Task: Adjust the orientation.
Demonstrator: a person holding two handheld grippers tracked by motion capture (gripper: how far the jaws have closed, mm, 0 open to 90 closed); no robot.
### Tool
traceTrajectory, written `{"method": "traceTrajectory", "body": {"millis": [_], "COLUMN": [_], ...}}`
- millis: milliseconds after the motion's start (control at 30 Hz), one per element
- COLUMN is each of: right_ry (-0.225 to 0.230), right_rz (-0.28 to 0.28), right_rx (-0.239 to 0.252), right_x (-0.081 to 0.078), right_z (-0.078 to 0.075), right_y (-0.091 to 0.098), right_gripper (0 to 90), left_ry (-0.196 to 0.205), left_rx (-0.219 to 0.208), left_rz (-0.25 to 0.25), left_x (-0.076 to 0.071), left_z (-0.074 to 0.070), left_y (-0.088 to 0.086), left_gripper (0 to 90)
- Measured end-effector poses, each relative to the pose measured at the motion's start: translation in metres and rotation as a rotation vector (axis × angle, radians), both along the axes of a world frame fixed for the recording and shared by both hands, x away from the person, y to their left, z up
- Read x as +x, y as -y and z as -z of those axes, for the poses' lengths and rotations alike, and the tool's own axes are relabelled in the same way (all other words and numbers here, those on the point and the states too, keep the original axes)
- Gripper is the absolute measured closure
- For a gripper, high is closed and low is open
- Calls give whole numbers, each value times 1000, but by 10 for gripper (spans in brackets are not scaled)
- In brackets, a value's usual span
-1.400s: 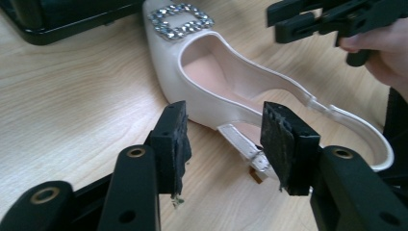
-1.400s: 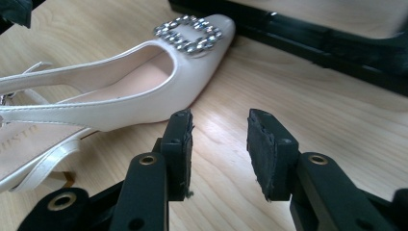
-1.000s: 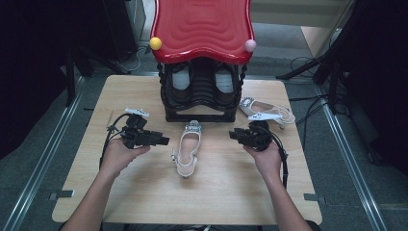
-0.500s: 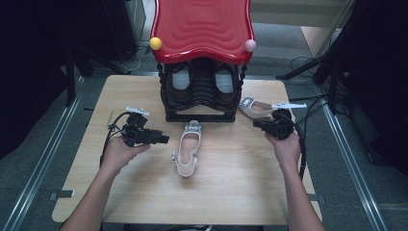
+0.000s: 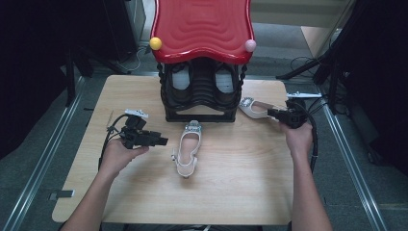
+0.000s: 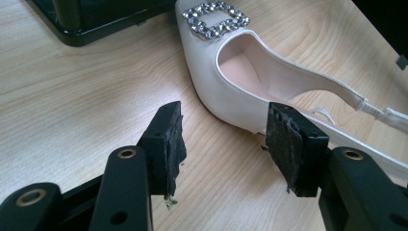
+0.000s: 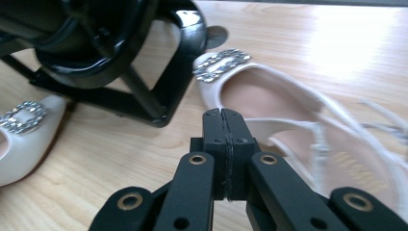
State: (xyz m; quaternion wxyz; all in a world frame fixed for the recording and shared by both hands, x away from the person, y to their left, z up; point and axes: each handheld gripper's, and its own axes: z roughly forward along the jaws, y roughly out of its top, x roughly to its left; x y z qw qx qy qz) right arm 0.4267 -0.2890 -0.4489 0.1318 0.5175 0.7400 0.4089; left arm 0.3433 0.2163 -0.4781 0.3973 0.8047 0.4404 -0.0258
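A white slingback shoe (image 5: 187, 147) with a rhinestone buckle lies mid-table, toe toward the rack. My left gripper (image 5: 162, 141) points at it from the left. In the left gripper view the open jaws (image 6: 223, 144) stand just short of the shoe's side (image 6: 240, 82), with nothing between the pads. A second matching shoe (image 5: 257, 109) lies at the rack's right foot. My right gripper (image 5: 273, 113) is at its heel end. In the right gripper view its pads (image 7: 223, 125) are pressed together and hold nothing, and that shoe (image 7: 269, 96) lies just beyond them.
A black shoe rack (image 5: 202, 91) with a wavy red top (image 5: 202, 29) stands at the table's back middle and holds shoes inside. Its base (image 7: 110, 57) is close to the left of my right gripper. Bare wooden tabletop (image 5: 240, 183) stretches toward the front edge.
My right hand has moved right and toward the back, from beside the middle shoe to the second shoe by the rack. The left hand has stayed put.
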Motion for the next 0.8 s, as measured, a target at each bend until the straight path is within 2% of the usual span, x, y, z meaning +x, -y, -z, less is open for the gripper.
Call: {"method": "traceTrajectory", "body": {"millis": [167, 367, 567, 733, 800], "right_ry": [12, 17, 10, -19, -32], "right_rz": [28, 65, 100, 125, 118], "right_rx": [11, -15, 8, -27, -38], "right_x": [7, 16, 23, 28, 30], "right_z": [-5, -8, 1, 12, 16], "right_y": [12, 22, 32, 34, 32], "right_gripper": [900, 900, 900, 900, 900], "left_ry": [1, -1, -4, -3, -2], "left_rx": [10, 13, 23, 27, 26], "left_rz": [-5, -16, -15, -18, -17], "left_x": [-6, -13, -18, -18, -18], "left_z": [2, 6, 8, 9, 9], "left_y": [-2, -7, -9, -9, -9], "left_gripper": [476, 471, 467, 459, 459]}}
